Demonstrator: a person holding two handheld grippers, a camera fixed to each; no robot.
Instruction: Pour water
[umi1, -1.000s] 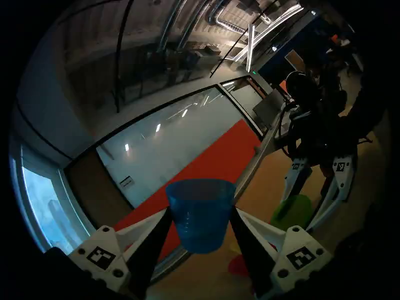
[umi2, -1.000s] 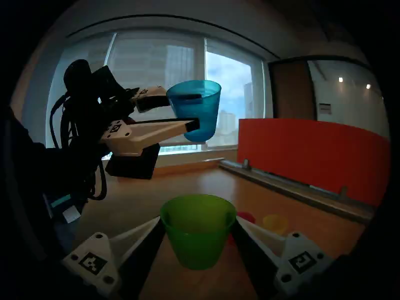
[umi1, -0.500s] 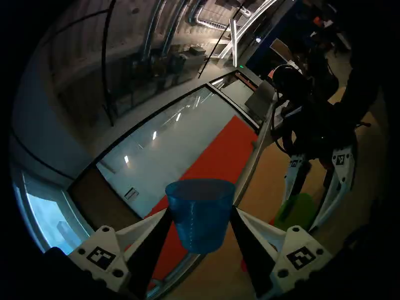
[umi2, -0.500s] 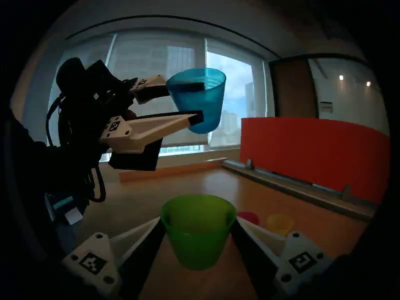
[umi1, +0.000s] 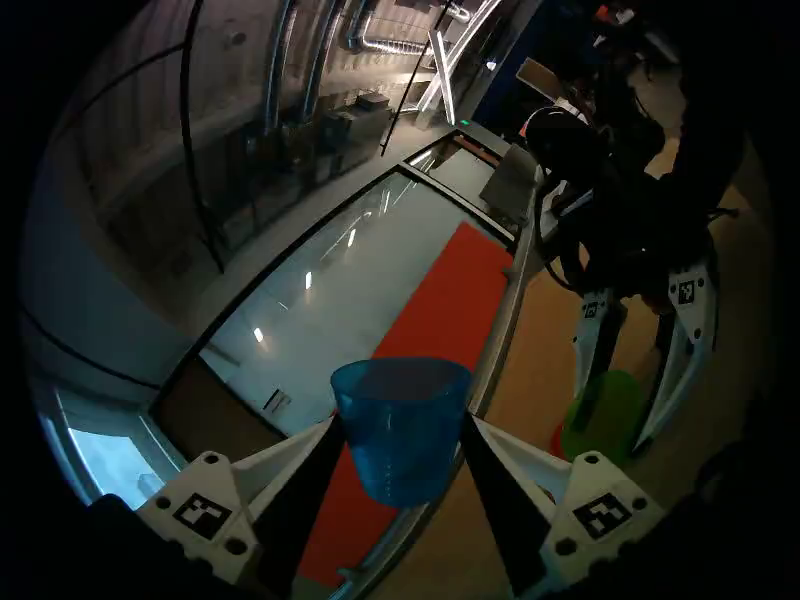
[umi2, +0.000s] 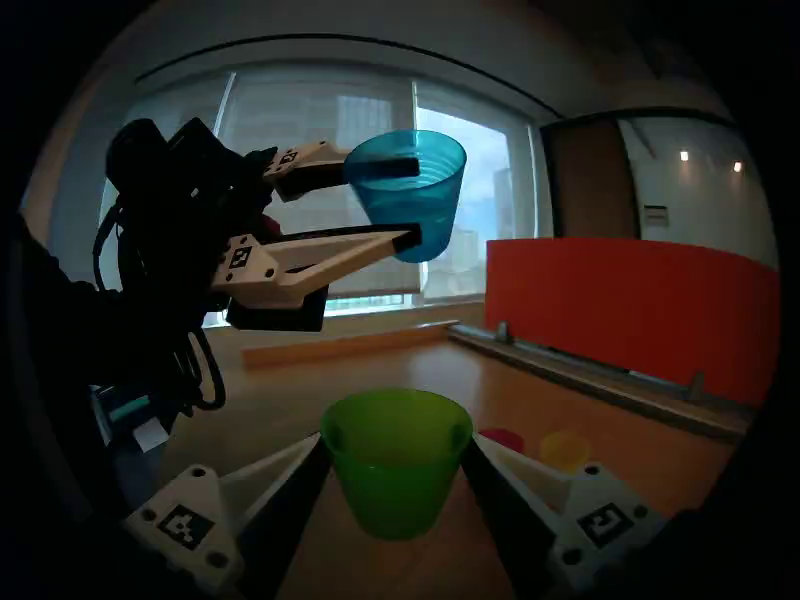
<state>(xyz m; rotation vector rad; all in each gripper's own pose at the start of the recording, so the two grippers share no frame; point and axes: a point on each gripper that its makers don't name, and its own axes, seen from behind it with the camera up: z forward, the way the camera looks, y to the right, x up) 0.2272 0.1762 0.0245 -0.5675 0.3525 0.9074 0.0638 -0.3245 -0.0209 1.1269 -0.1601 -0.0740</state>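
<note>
The wooden tabletop (umi2: 560, 395) runs back to a window (umi2: 470, 170) and a red panel (umi2: 640, 300).

Above it, the left gripper (umi2: 415, 200) is held high. Its fingers are closed on the sides of the blue cup (umi2: 420, 205), one on each side. The cup is well up in the air, with its mouth tipped a little toward the right gripper (umi2: 397, 445).

That gripper is low and close over the tabletop. Its fingers press on the two sides of the green cup (umi2: 397, 475), which is upright with its mouth open to receive.

Beyond the green cup, a small red thing (umi2: 503, 438) and a small yellow one (umi2: 565, 447) lie on the wood.

The task seems to be in its approach. Both cups are gripped and the blue one is raised and starting to lean, but no stream is visible between them. The blue cup looks to be up and to one side of the green one rather than over it. Aligning it, tilting it fully and pouring all look left to do.

Whether the blue cup holds water is hard to make out through its tinted wall. The green cup's inside is dim, and whether its base touches the tabletop cannot be told. A hand behind the left gripper is lost in dark cables.
</note>
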